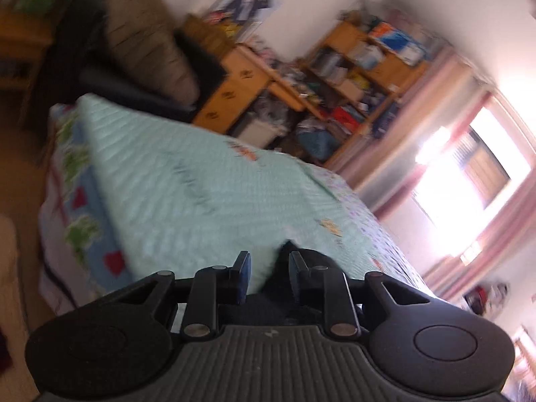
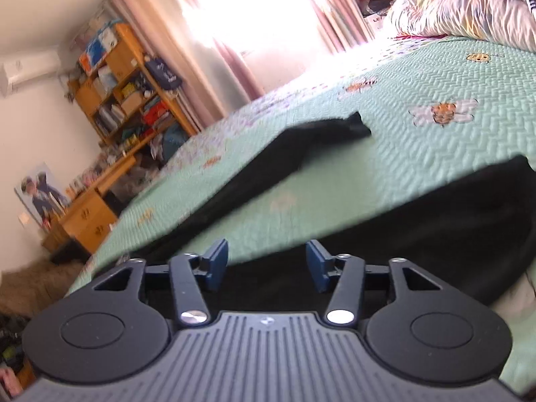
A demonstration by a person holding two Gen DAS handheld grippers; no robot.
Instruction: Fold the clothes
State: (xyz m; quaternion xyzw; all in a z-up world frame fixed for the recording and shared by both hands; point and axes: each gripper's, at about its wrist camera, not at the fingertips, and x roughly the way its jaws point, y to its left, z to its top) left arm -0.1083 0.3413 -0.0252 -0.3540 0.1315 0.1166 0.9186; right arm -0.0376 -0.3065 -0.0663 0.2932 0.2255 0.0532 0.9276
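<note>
The black garment (image 2: pixel 335 181) lies spread on the green quilt (image 2: pixel 418 154). The right gripper (image 2: pixel 266 264) stands wide and empty above it. The left gripper (image 1: pixel 269 276), narrow, maybe holds nothing in this blur, so its next grab could pinch quilt too.

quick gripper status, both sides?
Left gripper: open, nothing held; black garment just beyond.
Right gripper: open, empty, over black garment.

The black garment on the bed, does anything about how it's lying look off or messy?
Yes. The black garment on the green quilt lies unevenly: one narrow part stretches away with a curled-up corner, while another bulk bunches at the bed's near edge. No damage or spill is visible.
</note>
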